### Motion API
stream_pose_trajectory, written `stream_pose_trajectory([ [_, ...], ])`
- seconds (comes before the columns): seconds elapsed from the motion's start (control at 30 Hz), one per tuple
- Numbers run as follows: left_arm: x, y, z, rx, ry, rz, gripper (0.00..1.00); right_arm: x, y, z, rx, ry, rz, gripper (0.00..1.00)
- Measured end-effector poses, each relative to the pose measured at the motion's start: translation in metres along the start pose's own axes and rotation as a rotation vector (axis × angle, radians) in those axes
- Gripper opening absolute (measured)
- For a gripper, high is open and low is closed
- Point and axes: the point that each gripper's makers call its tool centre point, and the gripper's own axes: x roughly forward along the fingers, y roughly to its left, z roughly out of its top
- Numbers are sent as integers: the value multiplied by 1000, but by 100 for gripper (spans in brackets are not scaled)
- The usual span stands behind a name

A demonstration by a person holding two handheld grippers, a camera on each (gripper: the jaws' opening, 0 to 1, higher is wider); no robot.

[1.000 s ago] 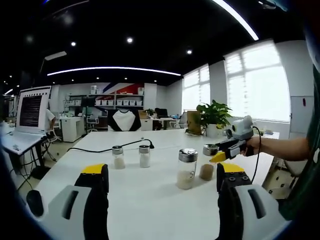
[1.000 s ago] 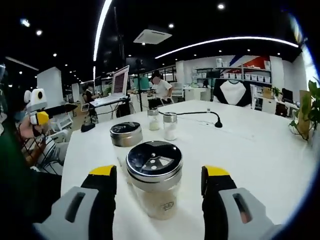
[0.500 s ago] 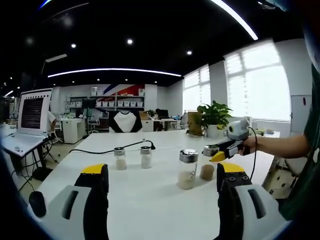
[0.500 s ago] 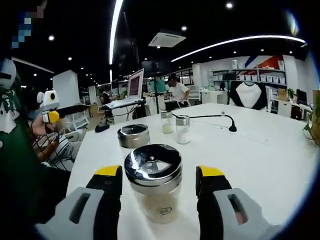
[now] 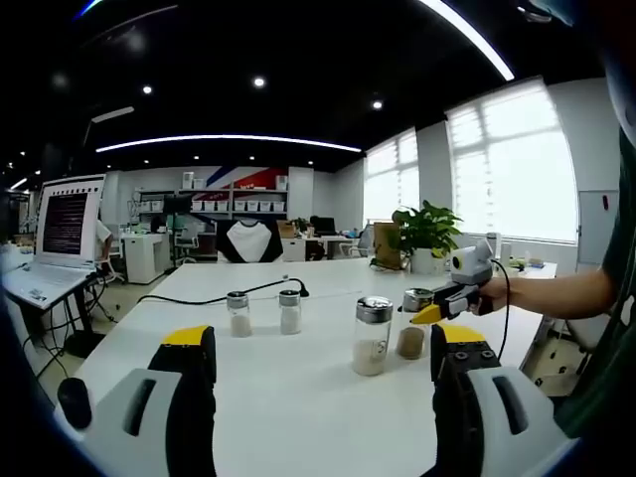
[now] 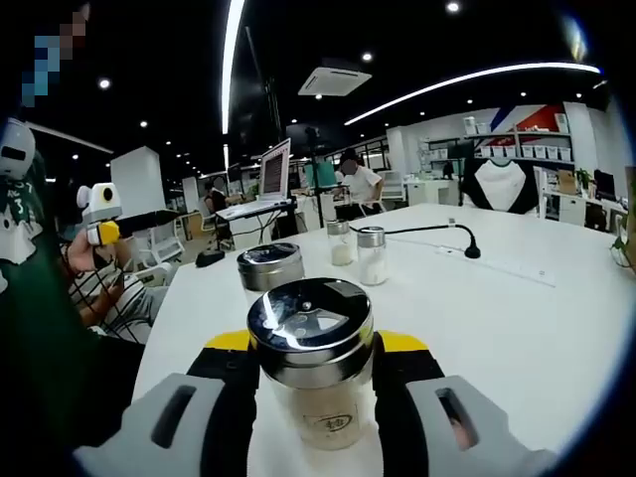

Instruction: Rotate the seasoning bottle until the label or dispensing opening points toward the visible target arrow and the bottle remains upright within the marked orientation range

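- You work over a long white table, which runs away from you towards the far shelves.
- Near its middle stand two small shakers side by side, both upright, white powder inside.
- A black cable lies on the top behind them, ending at a dark plug just beside the right one.
- Nearer you stands a taller seasoning bottle with a metal lid, upright, pale contents.
- Just beside it stands a second, shorter seasoning jar with a perforated metal lid; its base rests on the tabletop.
- A potted plant sits at the far corner.
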Motion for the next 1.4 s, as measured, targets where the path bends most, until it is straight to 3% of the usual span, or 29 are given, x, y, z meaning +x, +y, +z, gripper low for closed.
stream_pose_trajectory([
  [0.83, 2, 0, -1, -4, 7, -1, 94, 0, -1, -2, -37, 30, -51, 42],
  [1.4, 3, -1, -2, -9, 8, 0, 94, -2, -6, -3, -25, 21, -198, 41],
])
